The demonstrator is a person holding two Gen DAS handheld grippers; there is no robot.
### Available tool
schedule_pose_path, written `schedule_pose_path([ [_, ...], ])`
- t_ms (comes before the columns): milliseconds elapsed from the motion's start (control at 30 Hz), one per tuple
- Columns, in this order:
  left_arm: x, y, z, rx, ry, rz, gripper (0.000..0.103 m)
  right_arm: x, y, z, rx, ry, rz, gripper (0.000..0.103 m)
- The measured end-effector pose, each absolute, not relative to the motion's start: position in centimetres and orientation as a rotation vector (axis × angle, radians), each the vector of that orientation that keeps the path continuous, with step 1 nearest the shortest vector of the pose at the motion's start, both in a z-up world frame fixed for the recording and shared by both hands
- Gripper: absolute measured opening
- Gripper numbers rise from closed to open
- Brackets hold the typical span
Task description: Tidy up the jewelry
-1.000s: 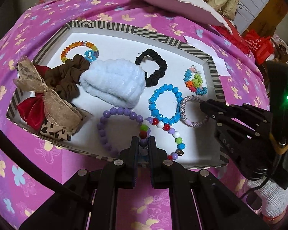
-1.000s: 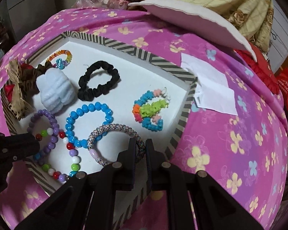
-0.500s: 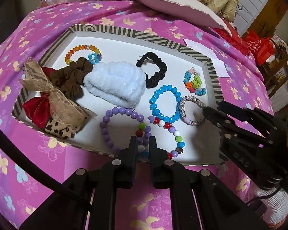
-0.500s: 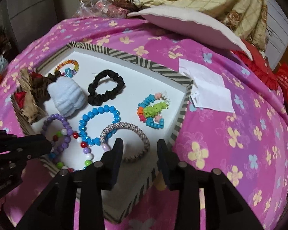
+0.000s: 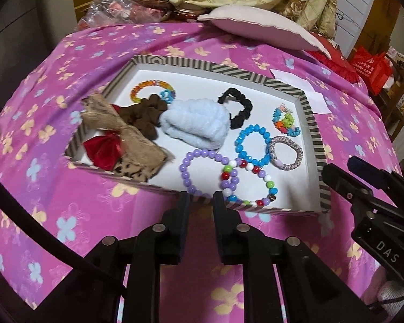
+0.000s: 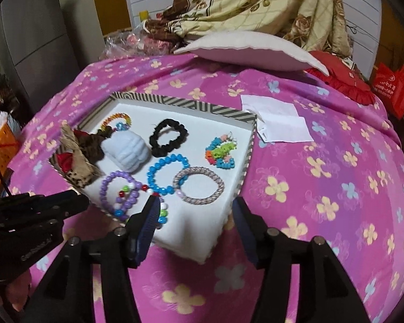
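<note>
Your right gripper (image 6: 195, 210) is spread wide and empty; the left gripper (image 5: 200, 202) is narrowly parted, also empty. Just ahead of the right tips, in the striped tray (image 6: 245, 161), lies the silver woven bangle (image 6: 199, 185): light, probably stiff. Pinch its near rim.

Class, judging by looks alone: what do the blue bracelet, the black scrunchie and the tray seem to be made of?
Blue bracelet: probably plastic beads, glossy with highlights. Black scrunchie: matte gathered fabric, ruffled folds. Tray: likely cardboard, thin striped printed rim, flat white inside.
</note>
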State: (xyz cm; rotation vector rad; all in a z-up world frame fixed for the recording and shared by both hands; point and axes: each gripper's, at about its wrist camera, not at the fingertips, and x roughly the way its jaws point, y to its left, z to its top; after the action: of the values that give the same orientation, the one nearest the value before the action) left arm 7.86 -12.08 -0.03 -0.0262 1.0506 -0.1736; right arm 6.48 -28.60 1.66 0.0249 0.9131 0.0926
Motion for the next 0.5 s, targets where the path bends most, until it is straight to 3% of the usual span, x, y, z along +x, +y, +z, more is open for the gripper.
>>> schedule_pose_path([
  [500,5.6,-9.3,2.3,-0.024,0.972,-0.114,0.038,4.5,-26.3,1.7,0.085,0.905,0.063,0.068],
])
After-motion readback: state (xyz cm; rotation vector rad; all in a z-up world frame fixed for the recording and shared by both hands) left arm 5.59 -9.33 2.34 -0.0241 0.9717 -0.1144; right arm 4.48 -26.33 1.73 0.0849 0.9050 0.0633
